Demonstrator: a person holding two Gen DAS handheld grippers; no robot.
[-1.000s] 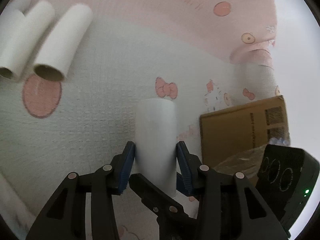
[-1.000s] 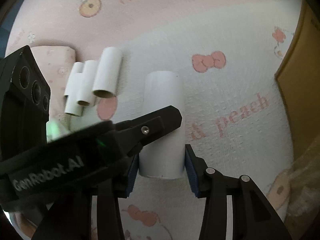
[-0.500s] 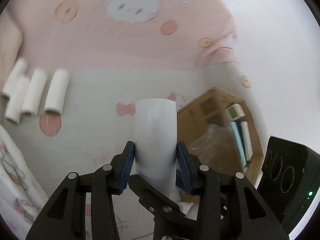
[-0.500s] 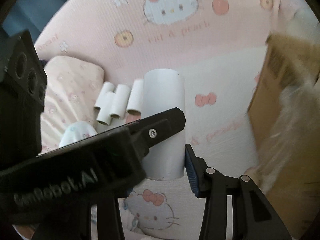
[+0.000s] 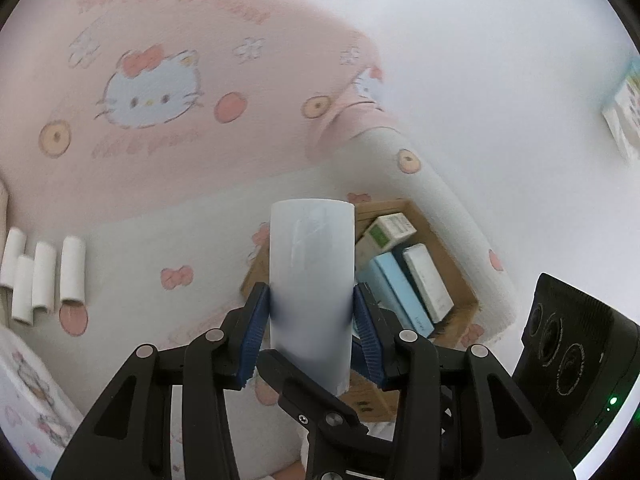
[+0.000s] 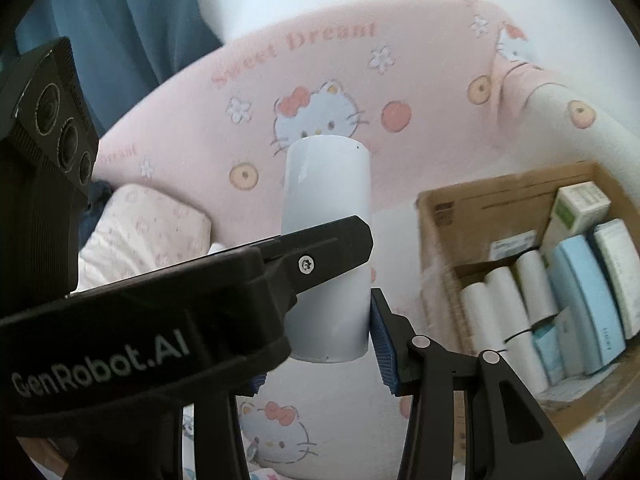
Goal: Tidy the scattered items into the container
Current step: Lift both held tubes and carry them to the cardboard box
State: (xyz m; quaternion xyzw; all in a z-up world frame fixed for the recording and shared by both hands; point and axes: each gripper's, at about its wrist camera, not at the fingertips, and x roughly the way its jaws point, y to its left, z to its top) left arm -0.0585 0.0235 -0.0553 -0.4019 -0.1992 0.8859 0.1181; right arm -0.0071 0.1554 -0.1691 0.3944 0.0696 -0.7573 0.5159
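Across the upper half of my left view I see a pink blanket (image 5: 168, 128) printed with a cat face (image 5: 150, 94) and peaches, over a white sheet (image 5: 132, 276) dotted with pink bows. In my right view a blue curtain (image 6: 132, 12) hangs at upper left, and a pale floral pillow (image 6: 148, 228) lies at mid left.

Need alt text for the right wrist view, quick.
The right gripper holds a white tube upright above the pink cartoon-cat bedding. At right, an open cardboard box holds more tubes and small cartons.
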